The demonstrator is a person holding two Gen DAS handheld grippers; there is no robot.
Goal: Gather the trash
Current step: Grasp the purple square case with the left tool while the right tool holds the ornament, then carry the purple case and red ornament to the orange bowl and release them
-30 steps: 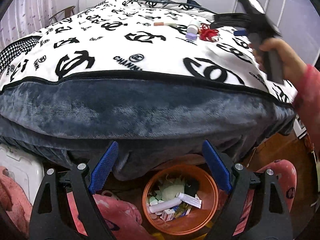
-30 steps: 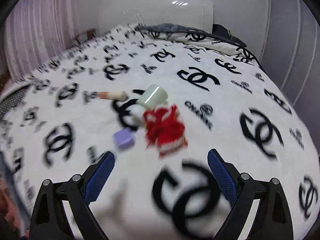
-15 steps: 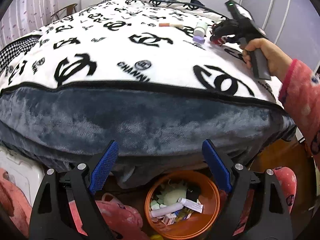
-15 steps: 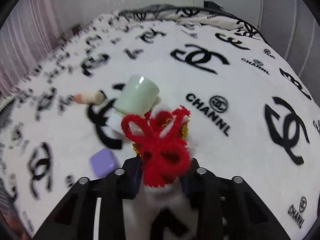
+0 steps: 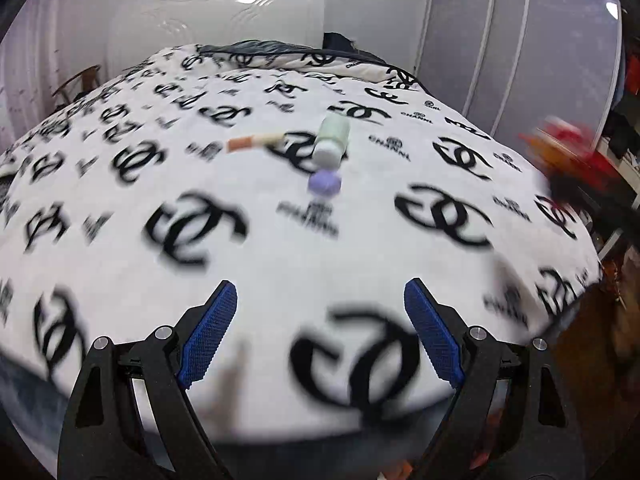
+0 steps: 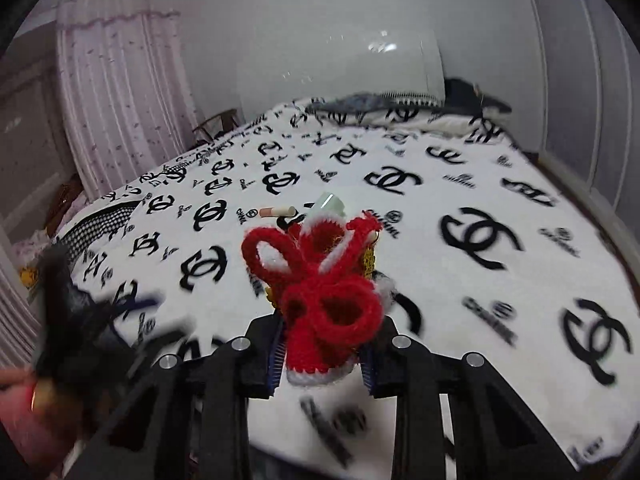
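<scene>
Left wrist view: the white plush bedspread printed with black interlocking-C logos (image 5: 248,288) fills the field, blurred by motion. The left gripper (image 5: 320,332), black-framed with blue ribbed pads, stands wide open and empty above the near part of the spread. Three pieces of litter lie together ahead of it and well apart from its fingertips: a pale green cylindrical bottle with a white cap (image 5: 333,140), a small lilac rounded cap (image 5: 324,183) just in front of the bottle, and a short tube with an orange end (image 5: 256,142) to the bottle's left. The bottle's long axis runs roughly away from the camera, cap end nearer; the tube lies crosswise. All three sit near the centre line between the open jaws, slightly right of it, so a forward reach would likely meet the lilac cap first.

Right wrist view: the right gripper (image 6: 320,360) is clamped on a red crocheted yarn ornament with white trim and yellow mesh (image 6: 320,292), which is lifted above the bedspread (image 6: 500,300) and hides part of the litter; the bottle (image 6: 330,202) and the tube (image 6: 276,211) show beyond it. The left gripper appears as a dark blur at the lower left edge (image 6: 80,320).

Judgement: the right gripper is occupied, so the free left gripper is the one placed to take the remaining pieces.
</scene>
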